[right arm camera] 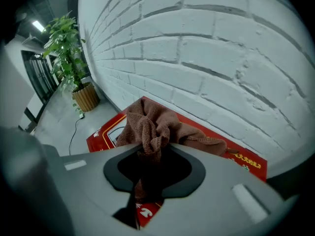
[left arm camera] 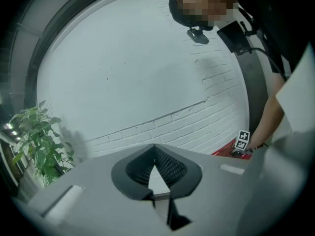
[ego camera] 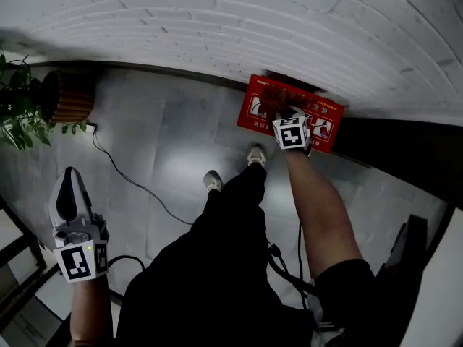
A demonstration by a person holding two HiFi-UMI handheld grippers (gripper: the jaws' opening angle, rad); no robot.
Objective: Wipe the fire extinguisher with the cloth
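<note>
White brick wall [ego camera: 217,20] fills top of frame. Grey floor [ego camera: 166,143] below.
Red fire extinguisher box [ego camera: 253,110] upper right of centre, at wall foot, within right arm's reach.
Brown cloth [right arm camera: 152,127] bunched over box top, contact unclear.
Right gripper [right arm camera: 155,146] angled down, jaws pinched tight on cloth fold, likely for pressing wipe.
Left gripper [left arm camera: 155,151] lower left, jaws together, empty, probably parked clear.

Wall [ego camera: 217,27] seemingly close behind red box [ego camera: 249,92]

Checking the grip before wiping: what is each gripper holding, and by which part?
The right gripper pinches the brown cloth by a bunched fold; the left gripper holds nothing.
</note>
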